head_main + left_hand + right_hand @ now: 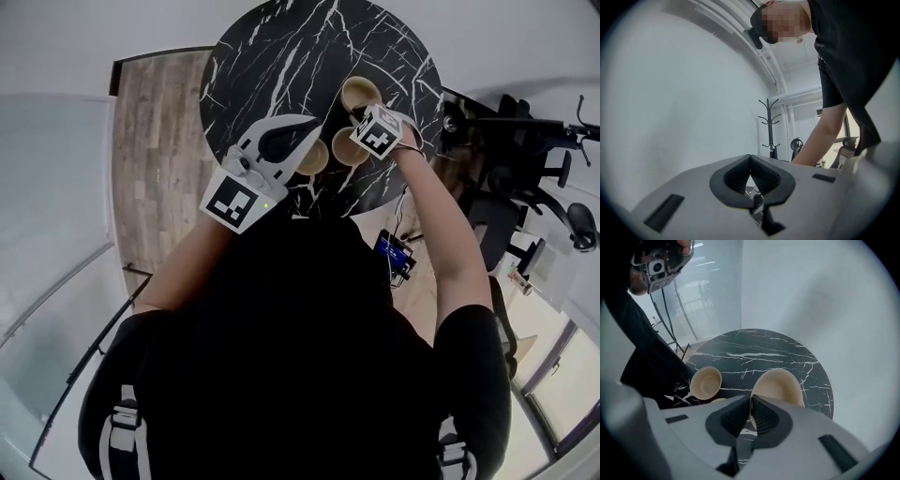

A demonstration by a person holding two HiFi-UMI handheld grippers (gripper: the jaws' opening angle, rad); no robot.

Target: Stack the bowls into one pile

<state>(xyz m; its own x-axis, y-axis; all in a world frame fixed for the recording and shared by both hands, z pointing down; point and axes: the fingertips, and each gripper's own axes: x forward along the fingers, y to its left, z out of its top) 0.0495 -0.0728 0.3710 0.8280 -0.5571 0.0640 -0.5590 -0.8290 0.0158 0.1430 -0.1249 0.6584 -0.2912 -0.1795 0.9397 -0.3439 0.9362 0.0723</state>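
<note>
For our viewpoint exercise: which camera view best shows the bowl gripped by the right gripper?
The right gripper view: the bowl sits in the centre, its rim pinched in the right gripper. The head view shows only part of it beyond the gripper. The left gripper view shows none of it.

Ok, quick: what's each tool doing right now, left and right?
Left tool: closed, nothing between its jaws.
Right tool: closed on the rim of a cream round bowl.
</note>
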